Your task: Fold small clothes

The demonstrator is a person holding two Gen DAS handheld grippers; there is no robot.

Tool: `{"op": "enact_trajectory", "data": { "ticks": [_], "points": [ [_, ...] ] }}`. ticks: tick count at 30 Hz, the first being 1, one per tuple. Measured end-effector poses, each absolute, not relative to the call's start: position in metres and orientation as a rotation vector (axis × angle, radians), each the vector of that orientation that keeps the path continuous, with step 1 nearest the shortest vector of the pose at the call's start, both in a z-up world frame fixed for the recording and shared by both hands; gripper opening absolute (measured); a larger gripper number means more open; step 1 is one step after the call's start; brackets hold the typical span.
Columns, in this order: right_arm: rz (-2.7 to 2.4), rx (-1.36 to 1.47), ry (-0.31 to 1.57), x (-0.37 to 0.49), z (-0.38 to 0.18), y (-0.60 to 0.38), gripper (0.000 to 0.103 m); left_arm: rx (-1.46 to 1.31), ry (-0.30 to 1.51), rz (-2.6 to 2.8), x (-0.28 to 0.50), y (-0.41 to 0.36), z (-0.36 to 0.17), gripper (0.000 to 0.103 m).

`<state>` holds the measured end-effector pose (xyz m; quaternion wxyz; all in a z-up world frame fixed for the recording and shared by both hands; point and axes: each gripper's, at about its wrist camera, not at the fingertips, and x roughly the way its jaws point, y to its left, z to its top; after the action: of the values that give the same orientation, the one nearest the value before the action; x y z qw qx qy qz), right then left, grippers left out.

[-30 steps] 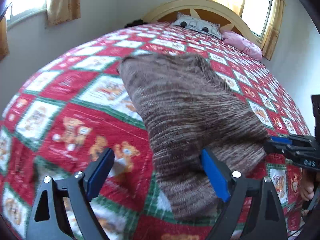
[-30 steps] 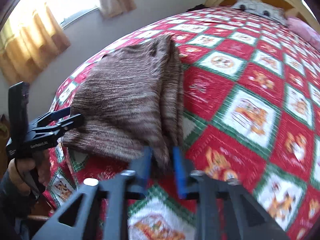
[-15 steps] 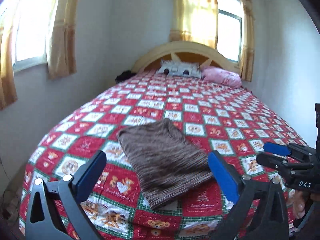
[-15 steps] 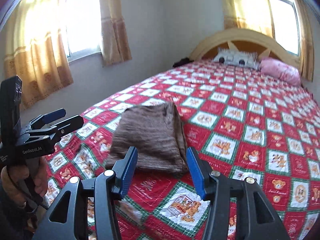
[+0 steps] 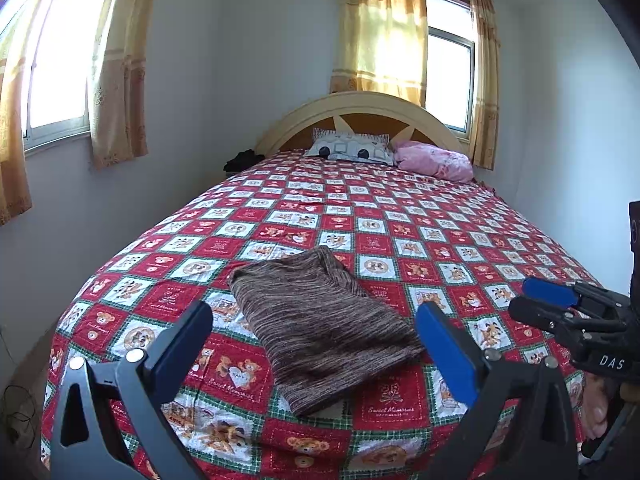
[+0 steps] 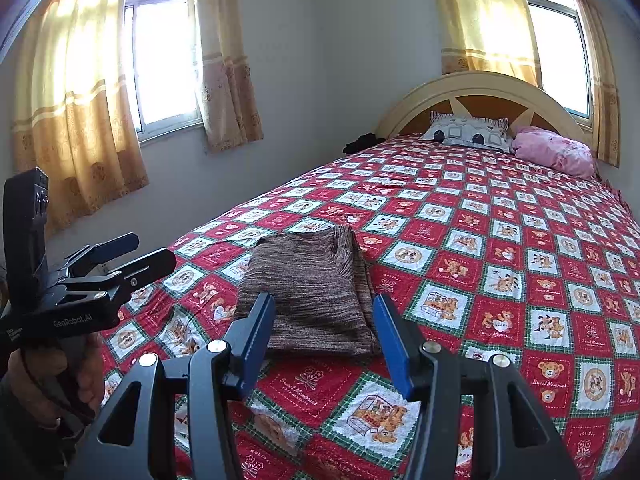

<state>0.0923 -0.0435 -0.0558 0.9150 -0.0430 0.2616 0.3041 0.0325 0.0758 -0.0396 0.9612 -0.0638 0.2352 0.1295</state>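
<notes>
Both hand-held grippers raised off sweater point(image 5: 320, 328)

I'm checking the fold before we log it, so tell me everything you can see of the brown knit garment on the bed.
The brown knit garment is a soft, mottled brown-and-tan knit, folded into a roughly rectangular, several-layered bundle. One long side shows stacked edges slightly offset. It lies flat near the foot of the bed on the red patchwork bedspread, which is all that touches it. Both the left gripper and right gripper stand clear of it with jaws open and empty.
</notes>
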Motion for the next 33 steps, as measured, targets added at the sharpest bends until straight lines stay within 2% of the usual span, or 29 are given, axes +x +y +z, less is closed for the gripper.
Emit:
{"op": "enact_trajectory", "data": {
  "ticks": [33],
  "points": [
    [0.613, -0.07, 0.521, 0.0869, -0.0544, -0.0511, 0.056, -0.121, 0.473, 0.255, 0.0322, 0.0699, -0.0338, 0.103]
  ]
}}
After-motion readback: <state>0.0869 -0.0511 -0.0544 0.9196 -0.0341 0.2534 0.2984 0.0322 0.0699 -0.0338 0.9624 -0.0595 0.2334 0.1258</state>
